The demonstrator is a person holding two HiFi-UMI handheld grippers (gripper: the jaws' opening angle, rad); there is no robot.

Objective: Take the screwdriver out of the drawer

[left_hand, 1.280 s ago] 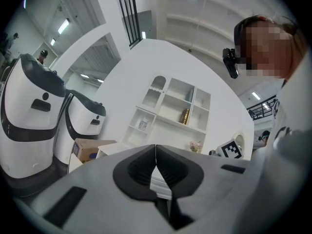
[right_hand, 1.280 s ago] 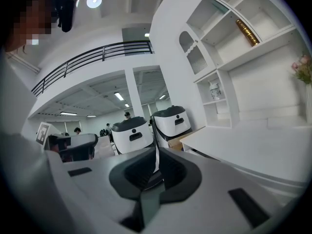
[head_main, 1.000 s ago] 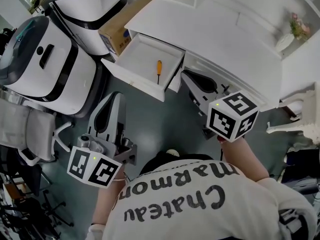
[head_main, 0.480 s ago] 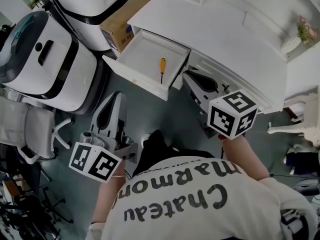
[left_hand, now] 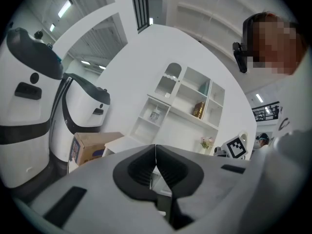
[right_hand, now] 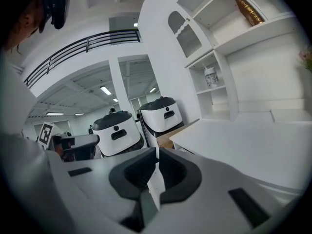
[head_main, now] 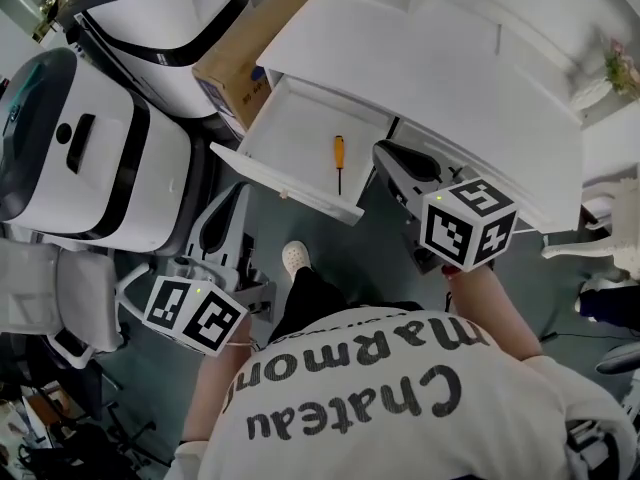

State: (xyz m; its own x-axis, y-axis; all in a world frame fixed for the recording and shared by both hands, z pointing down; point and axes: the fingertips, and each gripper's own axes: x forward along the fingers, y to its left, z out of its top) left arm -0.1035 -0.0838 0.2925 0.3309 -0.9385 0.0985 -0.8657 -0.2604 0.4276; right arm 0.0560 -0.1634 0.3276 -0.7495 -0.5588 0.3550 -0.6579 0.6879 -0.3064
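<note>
Both the left tool (left_hand: 155, 152) and right tool (right_hand: 157, 155) are closed and empty, short of the open drawer (head_main: 290, 180) where the screwdriver (head_main: 340, 160) lies. Reaching in with jaws together would likely shove it, not grip it.

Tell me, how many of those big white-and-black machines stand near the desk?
2. One machine stands left of the open drawer; the other machine is farther back, beside the cardboard box. Others may be out of view.
</note>
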